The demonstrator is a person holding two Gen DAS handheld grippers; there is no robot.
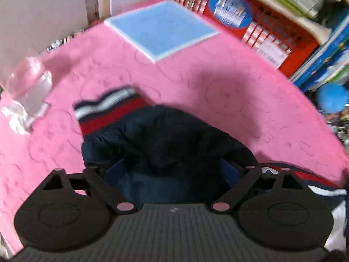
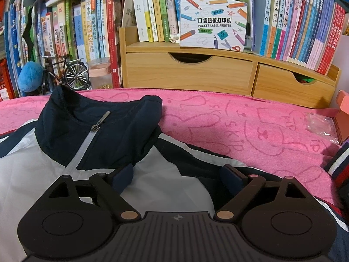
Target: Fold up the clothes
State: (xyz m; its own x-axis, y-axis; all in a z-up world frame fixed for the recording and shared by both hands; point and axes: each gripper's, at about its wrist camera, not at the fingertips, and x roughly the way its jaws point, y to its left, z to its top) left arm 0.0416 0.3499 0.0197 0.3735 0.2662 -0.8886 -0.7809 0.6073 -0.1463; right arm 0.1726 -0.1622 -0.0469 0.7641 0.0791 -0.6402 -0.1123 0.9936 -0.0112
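Note:
A navy and white zip jacket [image 2: 72,170] lies spread on the pink towel [image 2: 250,126], its navy collar [image 2: 98,113] standing towards the back. In the left wrist view one navy sleeve [image 1: 165,135] lies bunched, ending in a red, white and navy striped cuff [image 1: 109,107]. My left gripper [image 1: 172,170] is open just above that sleeve, with dark cloth showing between its blue pads but not pinched. My right gripper [image 2: 177,176] is open over the jacket's white chest near the shoulder seam, holding nothing. A second striped cuff [image 2: 340,163] peeks in at the right edge.
A folded light blue cloth [image 1: 161,26] lies at the back of the pink towel [image 1: 218,83], and a clear plastic container [image 1: 26,87] stands at the left. Behind are a red crate [image 1: 272,32], a wooden drawer shelf [image 2: 189,72] with books, a model bicycle [image 2: 65,72] and a crumpled plastic bag [image 2: 320,124].

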